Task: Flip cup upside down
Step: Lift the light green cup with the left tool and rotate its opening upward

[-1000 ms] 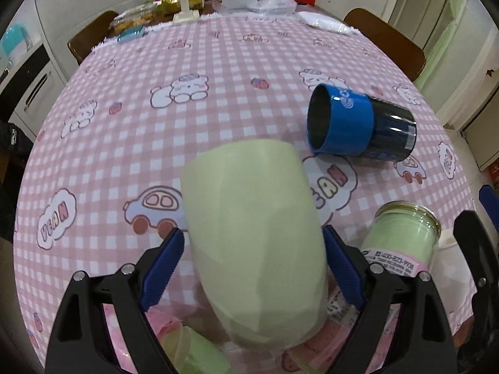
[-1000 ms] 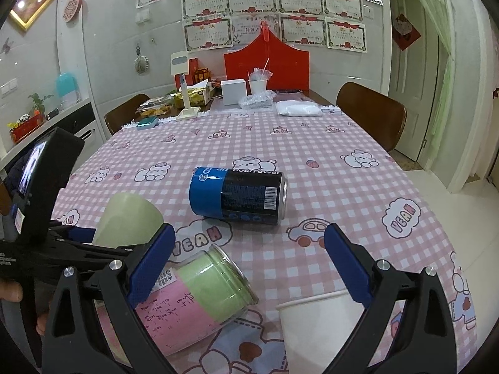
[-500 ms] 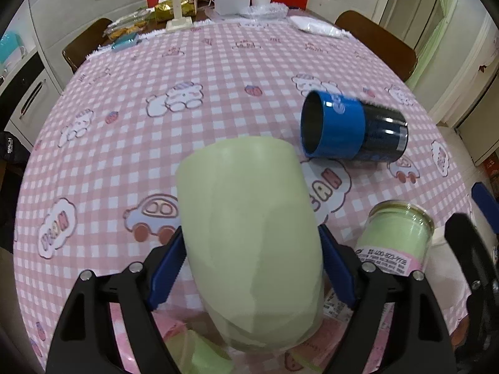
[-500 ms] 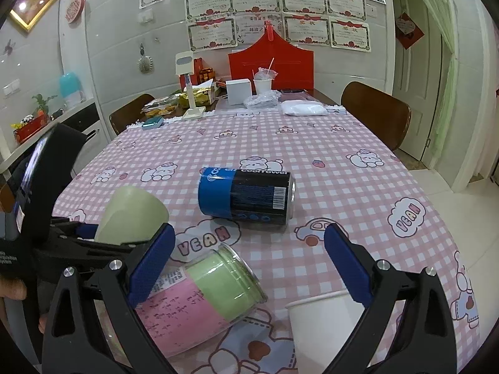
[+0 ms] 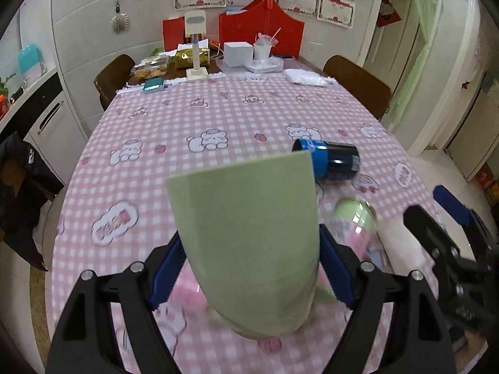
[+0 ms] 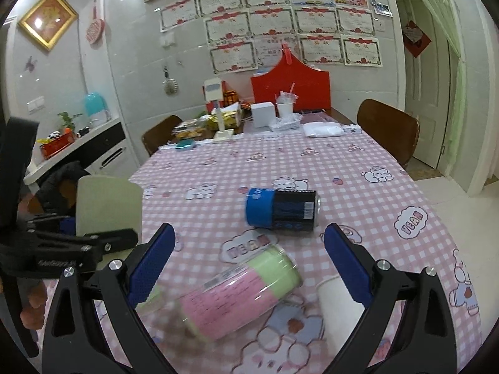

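- While our left claw pinches the one green cup between its two blue pads, the cup hangs above the table.
- Our right claw is spread wide, holding nothing.
- We count one blue can lying flat, one pink-and-green jar on its side, and one white cup.
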`<state>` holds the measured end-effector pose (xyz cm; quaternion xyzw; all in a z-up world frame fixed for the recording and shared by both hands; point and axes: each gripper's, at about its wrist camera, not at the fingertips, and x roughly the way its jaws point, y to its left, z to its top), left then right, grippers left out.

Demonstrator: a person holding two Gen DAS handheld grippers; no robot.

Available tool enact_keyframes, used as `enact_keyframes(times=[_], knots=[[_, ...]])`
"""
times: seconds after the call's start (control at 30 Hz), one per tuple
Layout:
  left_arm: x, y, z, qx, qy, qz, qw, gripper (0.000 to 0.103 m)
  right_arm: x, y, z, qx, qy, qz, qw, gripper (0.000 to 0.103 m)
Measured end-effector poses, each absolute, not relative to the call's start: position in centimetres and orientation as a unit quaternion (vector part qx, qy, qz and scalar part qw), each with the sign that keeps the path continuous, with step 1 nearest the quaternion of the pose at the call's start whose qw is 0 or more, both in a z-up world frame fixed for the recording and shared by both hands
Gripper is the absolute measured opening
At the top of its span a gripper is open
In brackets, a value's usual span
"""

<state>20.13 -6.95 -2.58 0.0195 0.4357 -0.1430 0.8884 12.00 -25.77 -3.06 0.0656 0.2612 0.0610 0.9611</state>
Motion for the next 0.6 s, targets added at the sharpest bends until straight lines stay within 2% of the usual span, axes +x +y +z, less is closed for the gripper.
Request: enact_keyframes(times=[0.2, 0.6], knots=[[14.1, -5.0, -3.0, 0.023, 0.441, -0.147, 0.885, 0.079, 8.5, -23.7, -3.3, 0.065, 0.271, 0.085, 0.957, 0.093], [7.2, -3.3, -8.7, 0.02, 0.496, -0.162, 0.853, 0.079, 3.8, -20.7, -5.4, 0.06, 0.312, 0.102, 0.943, 0.094]])
